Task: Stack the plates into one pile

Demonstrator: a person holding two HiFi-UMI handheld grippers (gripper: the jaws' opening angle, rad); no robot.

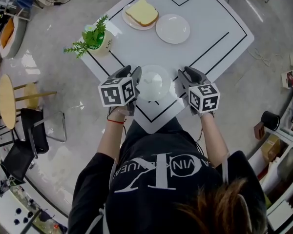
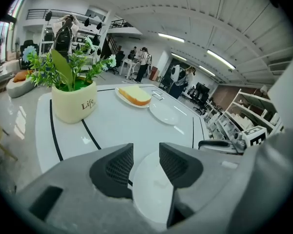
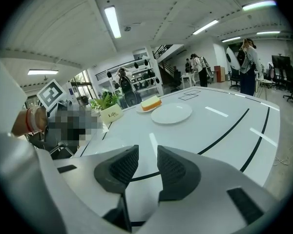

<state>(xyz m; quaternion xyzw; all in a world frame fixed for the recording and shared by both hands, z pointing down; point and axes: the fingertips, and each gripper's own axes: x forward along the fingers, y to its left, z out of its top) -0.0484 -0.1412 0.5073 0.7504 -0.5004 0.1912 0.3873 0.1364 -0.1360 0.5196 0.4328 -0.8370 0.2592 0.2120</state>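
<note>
I had both grippers low over the near corner of the white table [image 1: 210, 28], with the nearest plate [image 1: 154, 82] lying flat between them. From the head view, the left gripper [image 1: 134, 78] sat at that plate's left rim and the right gripper [image 1: 181, 81] just off its right rim.

In the left gripper view the two dark ribbed pads stood apart. The plate's white rim showed in the lower part of the gap and bare table above it. I could not see either pad pressing on the plate, so I read that gripper as holding nothing. In the right gripper view the jaws were also apart, and only the table top and one of its black lines lay between them.

The other two plates were well away at the far side of the table. The empty plate [image 1: 172, 29] lay just beside the plate with bread [image 1: 132, 23], their rims close (I could not tell whether they touched). A thick yellow-edged slice of bread [image 1: 142, 12] rested on that second plate. Nothing was stacked, and all three plates lay separately on the table.

A cream pot with a green plant [image 1: 101, 39] stood upright near the table's left edge, apart from all the plates. Its side bore lettering I could only partly read.
</note>
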